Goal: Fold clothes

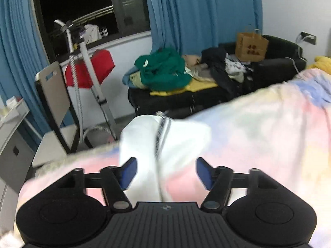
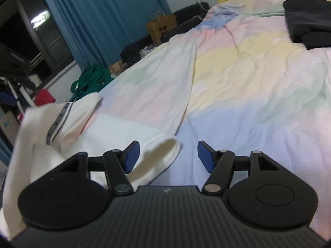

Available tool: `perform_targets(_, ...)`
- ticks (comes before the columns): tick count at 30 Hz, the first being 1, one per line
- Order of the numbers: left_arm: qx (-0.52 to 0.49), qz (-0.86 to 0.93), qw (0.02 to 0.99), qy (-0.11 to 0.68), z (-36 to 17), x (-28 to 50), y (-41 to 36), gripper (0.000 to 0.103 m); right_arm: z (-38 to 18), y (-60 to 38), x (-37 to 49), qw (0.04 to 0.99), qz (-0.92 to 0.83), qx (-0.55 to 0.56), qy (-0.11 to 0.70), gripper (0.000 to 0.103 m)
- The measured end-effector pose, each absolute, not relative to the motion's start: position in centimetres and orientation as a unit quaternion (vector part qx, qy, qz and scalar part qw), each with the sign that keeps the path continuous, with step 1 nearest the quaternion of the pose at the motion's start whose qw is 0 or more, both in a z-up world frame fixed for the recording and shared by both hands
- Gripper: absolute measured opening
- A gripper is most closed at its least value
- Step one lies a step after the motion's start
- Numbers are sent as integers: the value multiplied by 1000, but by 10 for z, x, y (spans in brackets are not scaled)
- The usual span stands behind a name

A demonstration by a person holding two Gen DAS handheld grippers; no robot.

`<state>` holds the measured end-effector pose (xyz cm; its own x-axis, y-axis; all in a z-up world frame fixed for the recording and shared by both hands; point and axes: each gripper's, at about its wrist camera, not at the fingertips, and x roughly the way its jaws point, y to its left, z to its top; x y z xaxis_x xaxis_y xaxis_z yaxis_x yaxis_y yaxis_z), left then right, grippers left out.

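Note:
A white garment [image 1: 163,142] with a dark striped trim lies crumpled on the pastel bedspread [image 1: 269,136]. My left gripper [image 1: 166,171] is open just above the garment, with its blue pads on either side of the trim. In the right wrist view the same white garment [image 2: 68,128] lies at the left, and a white cuff or sleeve end [image 2: 159,157] lies between the fingers. My right gripper [image 2: 167,155] is open and holds nothing, low over the bedspread [image 2: 248,82].
A dark garment [image 2: 308,24] lies on the bed at the far right. Beside the bed, a black sofa [image 1: 186,97] holds piled clothes, among them a green one [image 1: 163,70], and a paper bag [image 1: 251,47]. A chair [image 1: 53,107] and a garment steamer [image 1: 86,72] stand at the left.

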<state>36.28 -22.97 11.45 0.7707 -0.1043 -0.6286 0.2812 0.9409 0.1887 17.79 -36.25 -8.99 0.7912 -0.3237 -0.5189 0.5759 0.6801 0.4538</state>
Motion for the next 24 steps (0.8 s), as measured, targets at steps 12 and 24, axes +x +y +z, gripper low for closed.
perform_targets(12,48,-117,911,393,189,57,-162,86,-73,-352,165,901,-243,292,211,65)
perform_targets(24,-14,-101,910,402,225,-19,-87,86,-59,-336,158,916,-221,257,216,65)
